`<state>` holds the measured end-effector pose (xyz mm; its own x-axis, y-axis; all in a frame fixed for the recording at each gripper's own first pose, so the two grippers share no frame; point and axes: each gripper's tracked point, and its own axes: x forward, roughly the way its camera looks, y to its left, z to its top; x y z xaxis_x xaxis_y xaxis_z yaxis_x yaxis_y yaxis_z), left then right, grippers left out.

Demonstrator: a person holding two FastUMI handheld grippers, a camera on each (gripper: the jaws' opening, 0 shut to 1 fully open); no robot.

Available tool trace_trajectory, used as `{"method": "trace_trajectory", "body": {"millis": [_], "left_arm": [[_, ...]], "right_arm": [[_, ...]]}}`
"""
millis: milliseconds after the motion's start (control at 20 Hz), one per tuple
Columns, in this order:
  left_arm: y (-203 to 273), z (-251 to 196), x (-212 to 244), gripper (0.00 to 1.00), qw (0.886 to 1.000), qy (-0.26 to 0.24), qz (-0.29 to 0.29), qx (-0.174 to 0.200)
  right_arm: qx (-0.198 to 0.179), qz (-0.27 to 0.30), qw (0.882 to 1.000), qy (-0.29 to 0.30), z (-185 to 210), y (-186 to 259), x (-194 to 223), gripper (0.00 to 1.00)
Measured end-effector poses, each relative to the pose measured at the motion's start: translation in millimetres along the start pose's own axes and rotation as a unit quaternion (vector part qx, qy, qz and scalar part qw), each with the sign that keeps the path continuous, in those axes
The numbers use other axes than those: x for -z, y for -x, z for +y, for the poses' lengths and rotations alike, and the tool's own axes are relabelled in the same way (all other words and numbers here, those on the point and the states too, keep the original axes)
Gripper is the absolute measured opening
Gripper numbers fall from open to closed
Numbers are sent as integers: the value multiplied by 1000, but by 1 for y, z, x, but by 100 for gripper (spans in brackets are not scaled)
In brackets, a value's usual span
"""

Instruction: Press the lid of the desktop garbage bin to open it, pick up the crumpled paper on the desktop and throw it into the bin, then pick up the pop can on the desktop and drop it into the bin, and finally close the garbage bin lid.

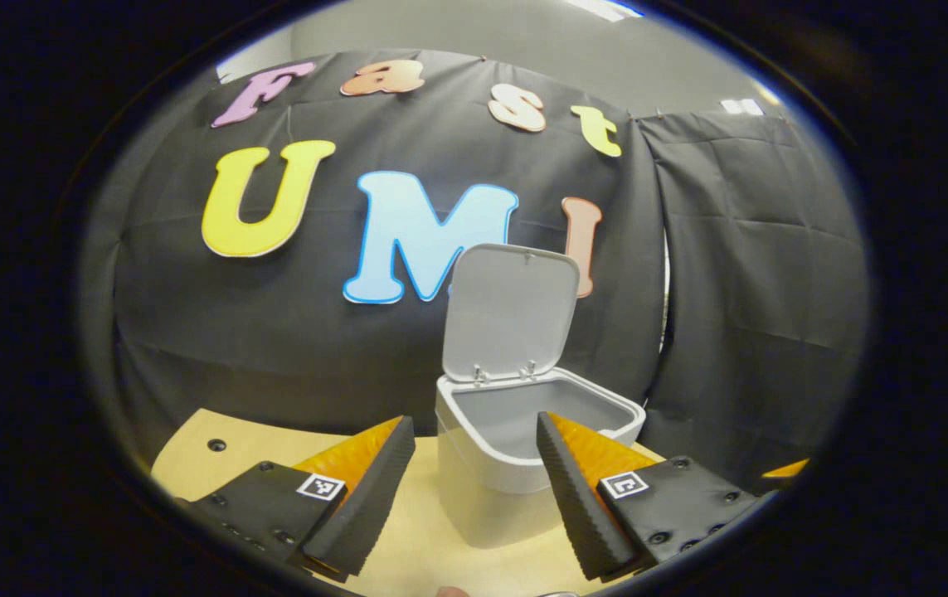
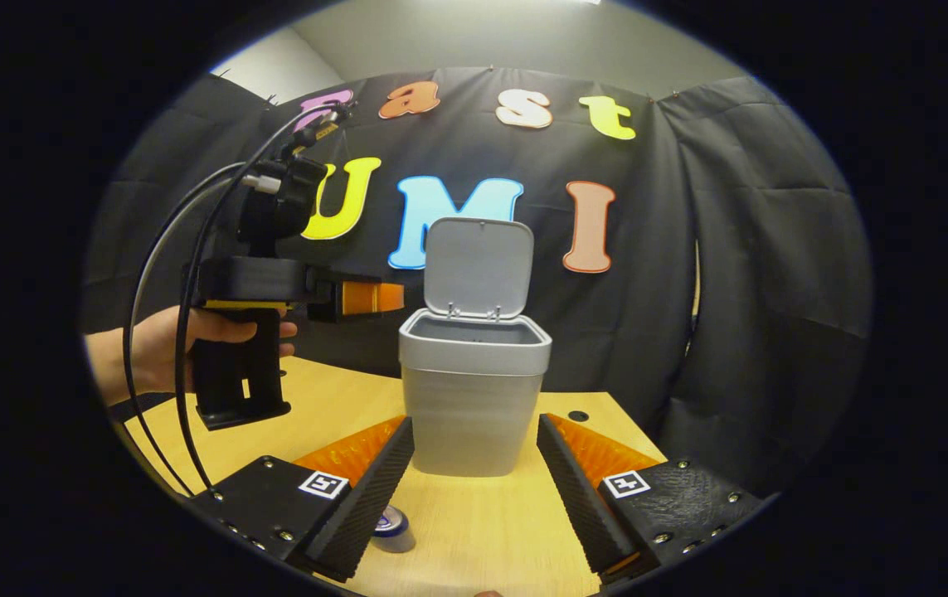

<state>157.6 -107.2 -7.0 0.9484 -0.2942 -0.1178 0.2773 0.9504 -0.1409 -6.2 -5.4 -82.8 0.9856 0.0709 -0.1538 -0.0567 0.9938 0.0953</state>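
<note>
The grey garbage bin [image 1: 482, 452] stands on the wooden table [image 1: 208, 473] with its lid [image 1: 511, 315] swung upright. My left gripper [image 1: 474, 489] is open and empty, held above the table just short of the bin's rim. In the right gripper view the bin [image 2: 474, 406] stands straight ahead with its lid [image 2: 478, 267] raised. A hand [image 2: 154, 344] holds the left gripper [image 2: 382, 297] to the left of the bin, at lid height. My right gripper [image 2: 474, 489] is open and empty in front of the bin. The pop can [image 2: 393, 529] lies low, beside its left finger.
Black cloth walls close the booth behind and to the right of the bin. Cables [image 2: 179, 332] loop down from the left gripper. The table [image 2: 482, 531] has a small hole [image 2: 578, 415] right of the bin and another hole [image 1: 216, 445] at its far left.
</note>
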Motion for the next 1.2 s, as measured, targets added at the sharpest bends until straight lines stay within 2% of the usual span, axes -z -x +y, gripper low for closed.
{"method": "trace_trajectory", "body": {"millis": [250, 600, 900, 1100, 1200], "left_arm": [[36, 24, -7, 97, 999, 1, -8, -31], [77, 49, -15, 95, 998, 5, -21, -65], [99, 63, -8, 96, 996, 18, -16, -84], [107, 68, -3, 96, 995, 22, -11, -93], [109, 70, -5, 96, 995, 20, -13, -96]], "right_arm": [[-59, 37, 998, -1, 36, -11, 26, 96], [-117, 100, 988, 8, 70, -25, 73, 96], [-148, 173, 974, 0, 86, -32, 116, 96], [-142, 222, 965, 6, 84, -33, 136, 96], [-153, 243, 958, -3, 87, -30, 141, 96]]}}
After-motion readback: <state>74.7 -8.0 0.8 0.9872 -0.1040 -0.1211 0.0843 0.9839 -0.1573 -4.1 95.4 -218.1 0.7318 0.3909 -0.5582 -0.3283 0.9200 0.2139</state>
